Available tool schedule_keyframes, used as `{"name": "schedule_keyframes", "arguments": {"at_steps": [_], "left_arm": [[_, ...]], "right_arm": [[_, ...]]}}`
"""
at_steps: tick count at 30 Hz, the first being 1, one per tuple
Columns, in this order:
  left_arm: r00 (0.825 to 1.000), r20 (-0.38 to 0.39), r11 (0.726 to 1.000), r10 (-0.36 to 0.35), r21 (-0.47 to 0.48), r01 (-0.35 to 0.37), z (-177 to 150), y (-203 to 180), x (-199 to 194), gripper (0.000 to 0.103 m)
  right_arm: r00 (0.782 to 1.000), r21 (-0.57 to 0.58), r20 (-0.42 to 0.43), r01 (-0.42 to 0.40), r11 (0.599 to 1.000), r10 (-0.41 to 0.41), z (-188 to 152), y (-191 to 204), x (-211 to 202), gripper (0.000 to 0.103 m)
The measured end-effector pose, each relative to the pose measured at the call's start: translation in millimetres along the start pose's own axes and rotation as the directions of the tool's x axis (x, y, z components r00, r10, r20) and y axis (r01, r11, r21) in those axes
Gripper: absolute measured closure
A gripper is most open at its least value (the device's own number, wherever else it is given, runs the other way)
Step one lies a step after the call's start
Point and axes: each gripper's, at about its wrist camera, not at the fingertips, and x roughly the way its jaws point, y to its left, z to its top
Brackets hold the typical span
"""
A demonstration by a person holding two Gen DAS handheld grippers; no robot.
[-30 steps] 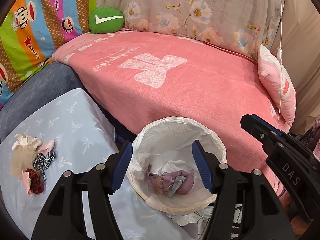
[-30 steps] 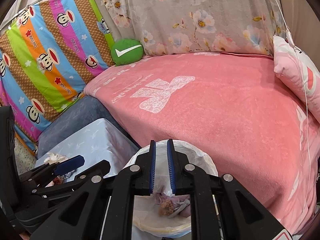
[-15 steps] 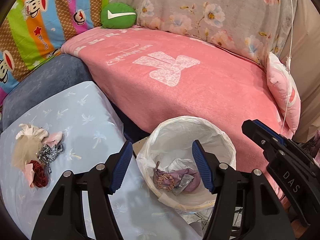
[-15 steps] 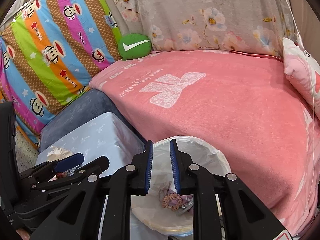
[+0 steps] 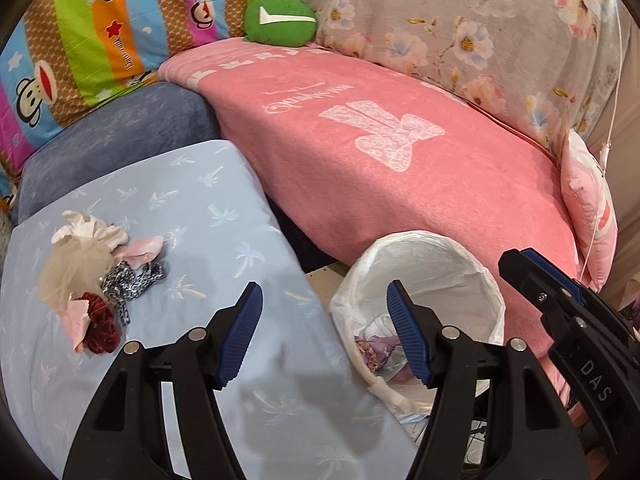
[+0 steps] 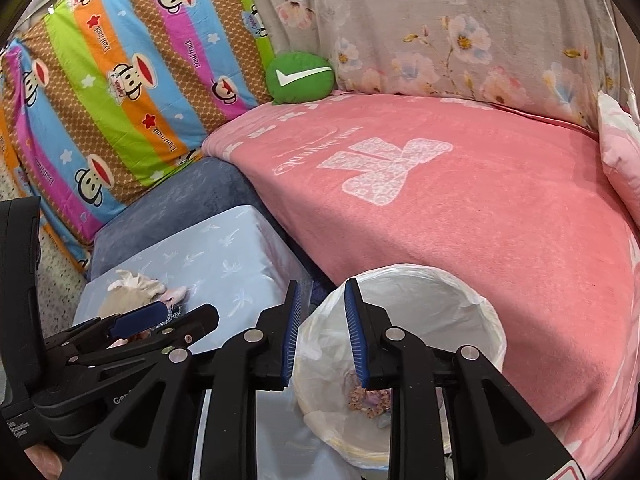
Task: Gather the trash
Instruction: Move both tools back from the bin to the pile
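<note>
Left hand-held gripper [image 5: 324, 330]: jaws wide apart, nothing between them, poised over the edge of the blue-covered bench [image 5: 208, 216] beside the bin [image 5: 486, 280]. Right hand-held gripper [image 6: 320, 330]: jaws narrow and just been opening, empty, above the bin's near rim.

Trash [image 5: 96, 276]: a loose pile of fabric scraps in cream, pink, dark red and black-and-white, lying on the bench's left part, well apart from both grippers.

Bin: white-lined, standing between bench and pink bed [image 5: 400, 184]; scraps [image 5: 376, 350] lie at its bottom. Green cushion [image 5: 280, 20] rests at the bed's far corner.
</note>
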Motion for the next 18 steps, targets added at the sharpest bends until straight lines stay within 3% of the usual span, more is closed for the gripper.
{"name": "schedule_keyframes", "arguments": {"at_steps": [4, 8, 10, 18], "left_arm": [[1.0, -0.004, 0.999, 0.024, -0.034, -0.024, -3, 22, -2, 0.039], [0.999, -0.002, 0.996, 0.049, -0.076, -0.049, -7, 45, -5, 0.03], [0.998, -0.005, 0.992, 0.068, -0.101, -0.068, -9, 59, -6, 0.025], [0.988, -0.038, 0.96, 0.147, -0.235, -0.152, -23, 127, -8, 0.016]], "right_arm": [[1.0, -0.024, -0.017, -0.016, 1.0, 0.016, -2, 19, 8, 0.079], [0.999, -0.056, -0.032, -0.038, 0.998, 0.036, -5, 40, 16, 0.078], [0.998, -0.07, -0.035, -0.046, 0.996, 0.044, -6, 51, 19, 0.072], [0.994, -0.124, -0.07, -0.093, 0.988, 0.085, -13, 95, 36, 0.069]]}}
